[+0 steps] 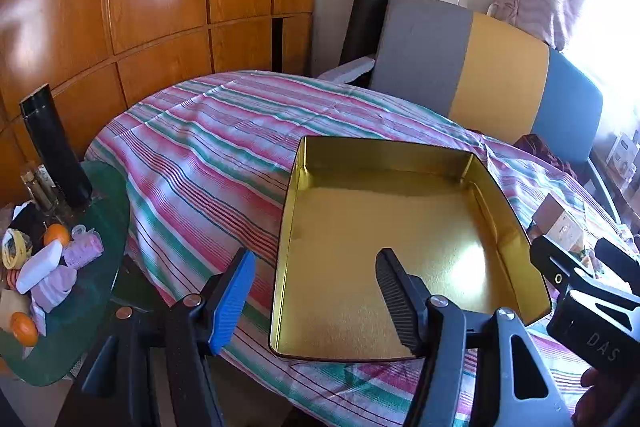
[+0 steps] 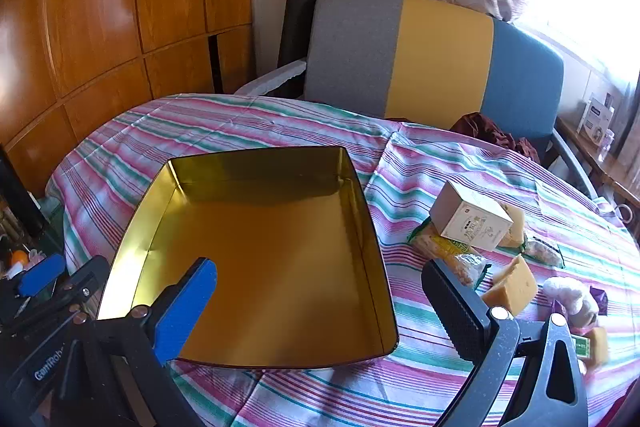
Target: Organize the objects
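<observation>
right gripper [image 1: 592, 267] "das" | left gripper [image 2: 38, 283] "genrob" | box [image 2: 472, 221] print unreadable

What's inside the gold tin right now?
Nothing: the gold tin shows a bare floor in both views. Only the near strip under the right tongs' blue finger is covered. The sponge and small box lie outside, on the striped cloth.

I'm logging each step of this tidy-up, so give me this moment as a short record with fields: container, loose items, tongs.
container: gold tin on the striped cloth, nothing inside
loose items: box, snack packets, sponge, all on the cloth to the right of the tin
left tongs: open, holding nothing, over the tin's near left edge
right tongs: open, holding nothing, over the tin's near right part
side table: oranges, black cylinder
</observation>
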Demonstrator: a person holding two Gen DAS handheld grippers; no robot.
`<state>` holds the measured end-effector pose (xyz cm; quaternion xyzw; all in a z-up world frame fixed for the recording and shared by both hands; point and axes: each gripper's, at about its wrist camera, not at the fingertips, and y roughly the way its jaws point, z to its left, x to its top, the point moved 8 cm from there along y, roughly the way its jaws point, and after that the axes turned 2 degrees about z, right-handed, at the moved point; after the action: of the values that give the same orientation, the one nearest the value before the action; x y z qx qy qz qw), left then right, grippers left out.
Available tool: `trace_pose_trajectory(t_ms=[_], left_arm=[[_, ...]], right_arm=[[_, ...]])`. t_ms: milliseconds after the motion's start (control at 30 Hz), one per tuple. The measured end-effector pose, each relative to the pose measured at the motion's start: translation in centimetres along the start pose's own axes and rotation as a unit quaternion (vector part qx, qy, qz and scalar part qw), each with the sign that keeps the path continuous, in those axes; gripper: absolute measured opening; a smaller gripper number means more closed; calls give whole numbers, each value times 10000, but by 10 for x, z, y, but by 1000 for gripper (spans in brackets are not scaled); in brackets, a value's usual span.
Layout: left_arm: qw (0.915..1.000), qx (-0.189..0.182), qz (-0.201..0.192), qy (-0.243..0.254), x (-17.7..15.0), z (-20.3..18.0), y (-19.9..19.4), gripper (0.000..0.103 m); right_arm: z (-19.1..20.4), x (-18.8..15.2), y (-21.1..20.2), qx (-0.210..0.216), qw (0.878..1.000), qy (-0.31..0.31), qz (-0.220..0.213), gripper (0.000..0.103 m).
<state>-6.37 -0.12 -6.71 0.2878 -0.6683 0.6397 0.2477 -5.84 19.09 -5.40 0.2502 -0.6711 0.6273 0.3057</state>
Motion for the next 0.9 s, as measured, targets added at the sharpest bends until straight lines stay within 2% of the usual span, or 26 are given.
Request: trace_pose_trajectory(t_ms=[900], left_arm=[[9999,-68,-28,140,4,-17,-3,64]], right_arm=[[-11,3,-3,26,9999,35,-137,103]])
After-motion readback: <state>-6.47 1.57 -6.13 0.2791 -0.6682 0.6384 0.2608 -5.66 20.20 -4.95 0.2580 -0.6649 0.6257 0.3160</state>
